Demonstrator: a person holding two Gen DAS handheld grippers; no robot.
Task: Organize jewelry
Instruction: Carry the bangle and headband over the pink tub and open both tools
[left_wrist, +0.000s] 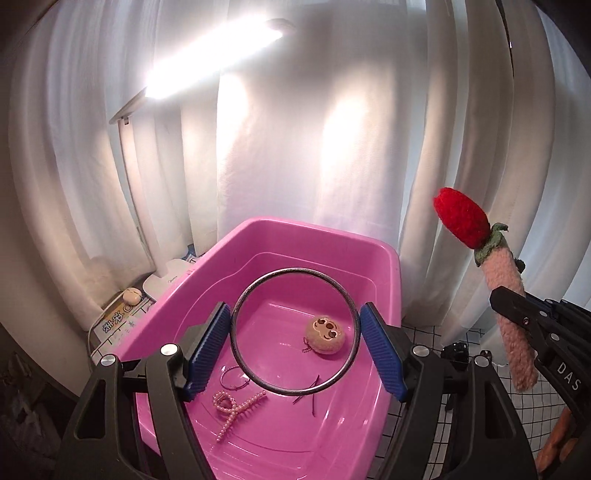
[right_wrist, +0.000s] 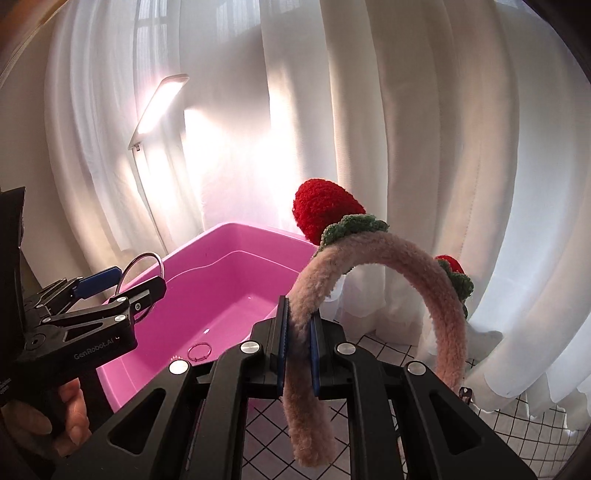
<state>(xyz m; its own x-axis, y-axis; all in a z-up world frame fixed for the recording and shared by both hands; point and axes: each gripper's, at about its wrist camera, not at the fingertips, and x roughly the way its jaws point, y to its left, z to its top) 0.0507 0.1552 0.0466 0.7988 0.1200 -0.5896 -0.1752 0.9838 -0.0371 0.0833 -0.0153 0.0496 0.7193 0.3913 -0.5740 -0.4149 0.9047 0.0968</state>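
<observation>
My left gripper (left_wrist: 295, 347) is shut on a thin metal bangle (left_wrist: 258, 284), held upright above the pink tub (left_wrist: 325, 236). In the tub lie a round plush face charm (left_wrist: 325, 334), a pearl bow hair clip (left_wrist: 236, 404), a thin pink hoop (left_wrist: 232, 376) and dark hairpins (left_wrist: 308, 395). My right gripper (right_wrist: 298, 347) is shut on a fuzzy pink headband (right_wrist: 373, 254) with red strawberries (right_wrist: 325, 208), held up right of the tub (right_wrist: 236, 236). The headband (left_wrist: 508, 295) and right gripper (left_wrist: 517, 317) also show in the left wrist view. The left gripper (right_wrist: 122, 280) with the bangle (right_wrist: 142, 258) shows in the right wrist view.
White curtains (left_wrist: 314, 129) hang behind the tub. A lit desk lamp (left_wrist: 207, 62) stands at the back left, with its base (left_wrist: 166, 282) and a small cream object (left_wrist: 132, 294) beside the tub. The table has a white grid-pattern cloth (right_wrist: 388, 350).
</observation>
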